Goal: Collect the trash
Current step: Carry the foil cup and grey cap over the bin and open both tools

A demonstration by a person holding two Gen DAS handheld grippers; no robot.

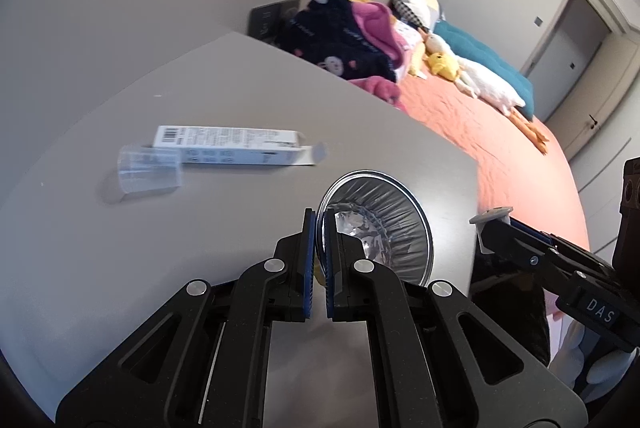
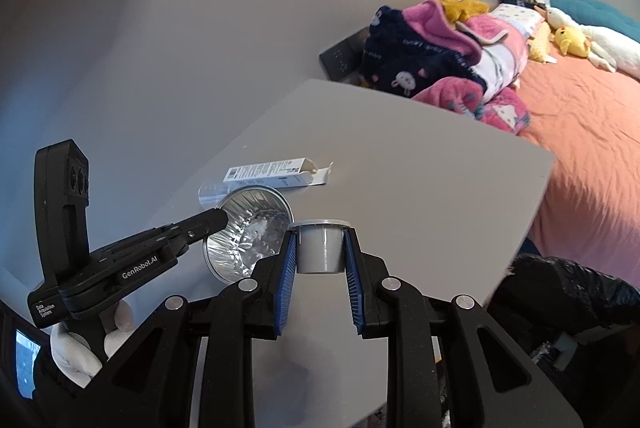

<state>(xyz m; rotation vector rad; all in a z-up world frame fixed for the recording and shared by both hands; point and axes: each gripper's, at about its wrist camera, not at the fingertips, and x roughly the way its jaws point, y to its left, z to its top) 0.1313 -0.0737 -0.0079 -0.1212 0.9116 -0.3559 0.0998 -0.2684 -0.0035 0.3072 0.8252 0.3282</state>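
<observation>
In the left wrist view, the left gripper is seen pressed together on the rim of a foil cup, a thin pinch suited to a wall that would crumple if taken across its width; the cup is held tilted, its mouth turned sideways, apparently clear of the grey table. On the table beyond, a white carton with an open end flap lies flat, and a clear plastic cup lies on its side touching the carton's barcoded end; both are judged to be trash not yet collected. At the right edge the right gripper is seen side-on with a small flanged pot at its tip, and an orange bedspread with soft toys lies beyond the table. In the right wrist view, the right gripper is shown partly spread and clamped on a small grey cup, held upright by its sides just below the rim flange, which would keep it from slipping through. To the left, the left gripper pinches the foil cup by its edge, carried by a white-gloved hand. The carton and clear cup lie behind it. A black bag, probably meant for the trash, shows at lower right.
</observation>
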